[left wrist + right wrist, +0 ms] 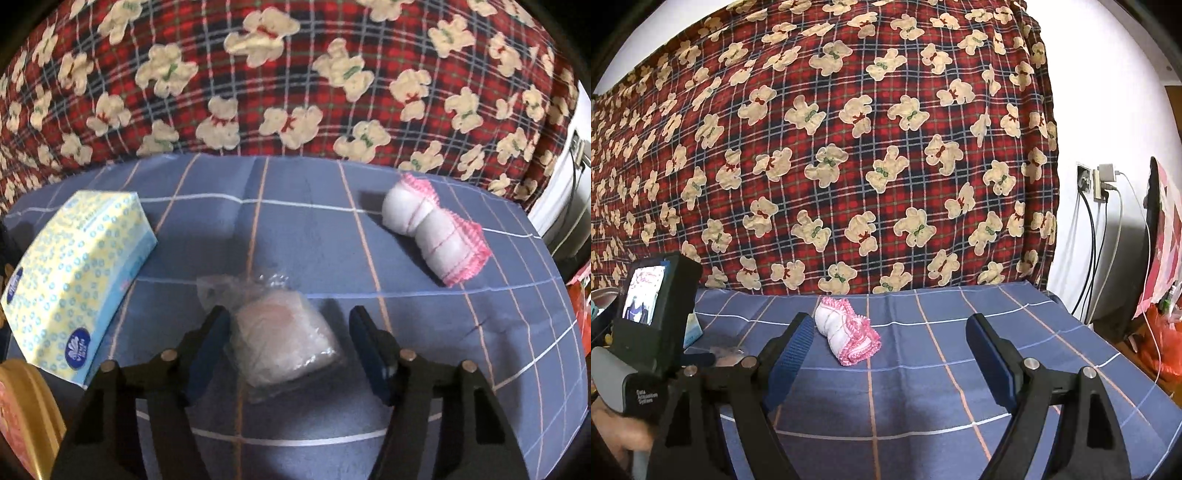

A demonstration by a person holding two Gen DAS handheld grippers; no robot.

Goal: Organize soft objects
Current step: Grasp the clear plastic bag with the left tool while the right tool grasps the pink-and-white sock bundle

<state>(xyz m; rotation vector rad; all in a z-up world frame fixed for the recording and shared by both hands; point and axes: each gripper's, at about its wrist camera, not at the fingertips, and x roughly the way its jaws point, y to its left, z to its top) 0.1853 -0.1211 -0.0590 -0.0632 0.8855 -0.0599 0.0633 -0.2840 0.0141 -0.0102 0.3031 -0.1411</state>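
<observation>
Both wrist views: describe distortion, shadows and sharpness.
Left wrist view: strong fisheye bend in the checked blue sheet, dark corners, a soft shadow beside the rolled white and pink cloth, slight softness throughout. Right wrist view: the teddy-bear blanket bulges, the white wall is bright, shadow lies under the fingers.

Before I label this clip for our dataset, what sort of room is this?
Probably a home bedroom or living room: a teddy-bear plaid blanket hung as backdrop, a checked blue cloth on the table, chargers in a wall socket.

Even indoor light, soft shadows, slight blur, strong fisheye bending with dark corners
</observation>
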